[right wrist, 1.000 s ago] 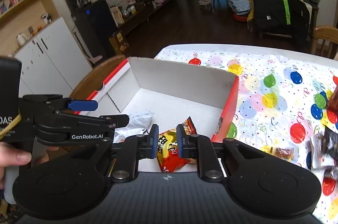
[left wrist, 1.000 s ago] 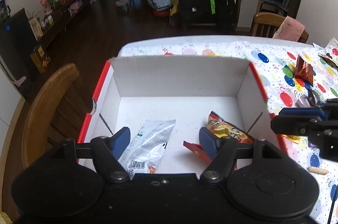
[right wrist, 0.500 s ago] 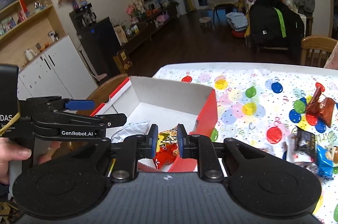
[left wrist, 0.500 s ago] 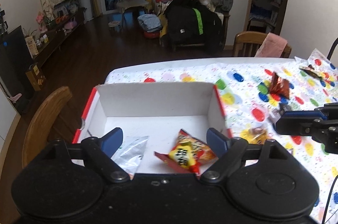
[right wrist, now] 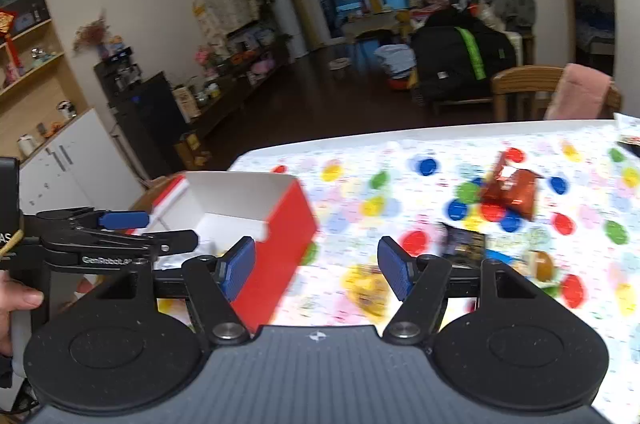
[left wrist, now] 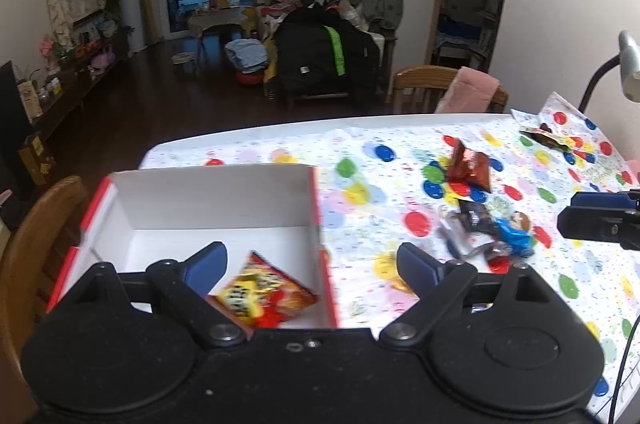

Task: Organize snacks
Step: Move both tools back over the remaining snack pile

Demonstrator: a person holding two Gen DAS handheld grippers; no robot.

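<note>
A white cardboard box (left wrist: 208, 200) with red outer walls (right wrist: 280, 236) stands at the table's left end. A red and yellow snack packet (left wrist: 264, 296) lies inside it near the right wall. My left gripper (left wrist: 312, 264) hangs open above the box's right wall, holding nothing. My right gripper (right wrist: 316, 266) is also open and empty, over the tablecloth just right of the box. Loose snacks lie to the right: a red-brown packet (left wrist: 470, 166) (right wrist: 510, 188), a dark packet (right wrist: 464, 244) beside a blue one (left wrist: 512, 236), and a yellow one (right wrist: 368, 288).
The table wears a balloon-print cloth (left wrist: 360, 152). Wooden chairs stand at the left (left wrist: 36, 236) and far side (left wrist: 420, 84), the latter draped with a pink towel. A hand (right wrist: 16, 300) grips the left tool's handle. A lamp (left wrist: 628, 60) rises at the right edge.
My right gripper was shut on the red and yellow packet; it has opened and the packet now lies in the box. Both grippers pulled back and swung right, and the left opened wider.
</note>
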